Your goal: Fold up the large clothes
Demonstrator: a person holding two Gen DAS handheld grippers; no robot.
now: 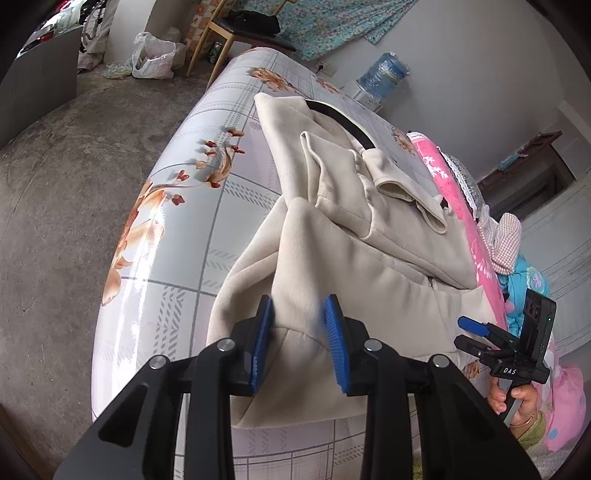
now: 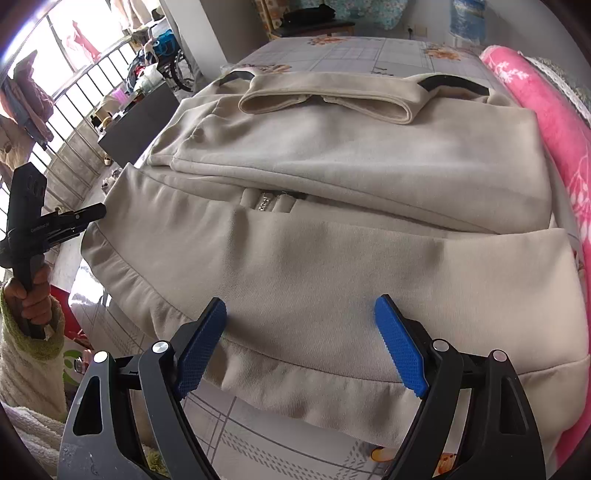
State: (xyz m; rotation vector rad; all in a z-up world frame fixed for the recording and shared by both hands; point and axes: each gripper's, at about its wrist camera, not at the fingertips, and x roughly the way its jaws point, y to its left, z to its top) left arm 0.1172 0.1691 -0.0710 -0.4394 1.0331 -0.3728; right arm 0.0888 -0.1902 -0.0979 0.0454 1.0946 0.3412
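Note:
A large beige garment [image 2: 332,177] lies spread on the floral table cover [image 1: 177,229], its sleeves folded across the chest and a zipper [image 2: 266,203] showing at the middle. In the left wrist view my left gripper [image 1: 299,321] is shut on a raised fold of the garment's [image 1: 369,258] side near the hem. From the right wrist view the left gripper [image 2: 92,212] sits at the garment's left corner, held by a hand. My right gripper [image 2: 301,321] hovers open just above the hem, with nothing pinched. The right gripper [image 1: 471,325] also shows at the garment's far side.
A pink blanket [image 2: 546,110] runs along the table's right side, close to the garment. Beyond the table stand a wooden chair [image 1: 236,33], a plastic bag [image 1: 151,55] on the concrete floor and a water bottle [image 1: 384,74]. A barred window [image 2: 66,92] is at the left.

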